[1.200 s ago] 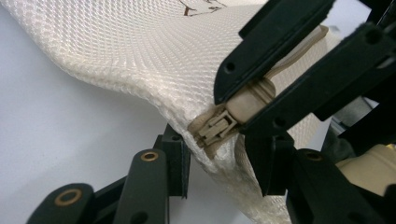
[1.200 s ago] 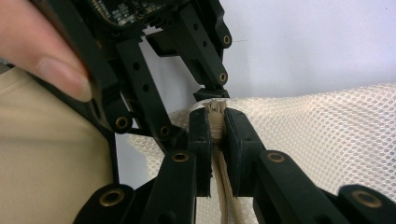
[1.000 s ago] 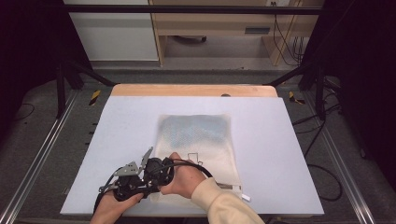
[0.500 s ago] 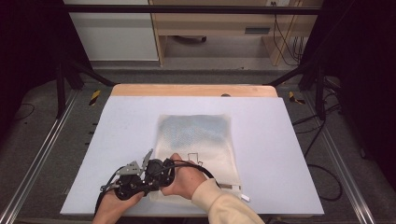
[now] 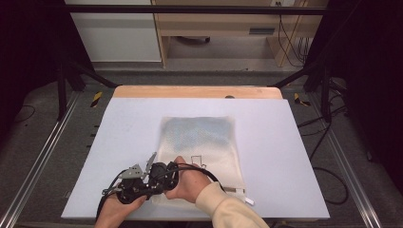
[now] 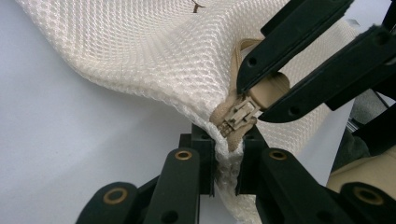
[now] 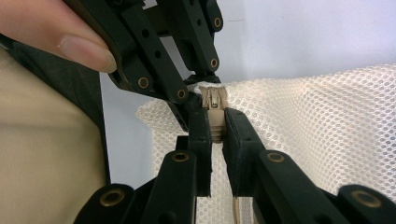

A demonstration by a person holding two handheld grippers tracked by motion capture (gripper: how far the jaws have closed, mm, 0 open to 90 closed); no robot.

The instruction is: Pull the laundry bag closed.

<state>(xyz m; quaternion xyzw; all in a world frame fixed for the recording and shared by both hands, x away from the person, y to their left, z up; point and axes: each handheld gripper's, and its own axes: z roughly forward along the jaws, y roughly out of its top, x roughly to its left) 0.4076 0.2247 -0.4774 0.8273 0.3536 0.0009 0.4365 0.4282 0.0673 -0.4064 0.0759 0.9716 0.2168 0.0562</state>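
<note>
Left tongs clamped on cream mesh bag corner; right tongs clamped on tan zip pull — honeycomb weave.

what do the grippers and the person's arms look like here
Both the left gripper and the right gripper have black jaws built of flat link bars joined by brass-coloured rivets. In the high view, a grey three-cornered plate tops one, and black cables loop off them. The right arm wears a cream sleeve.

Pale blue-white table top had wooden far edge; grey floor beyond; wooden shelf unit, white cabinet, dark surroundings.
</note>
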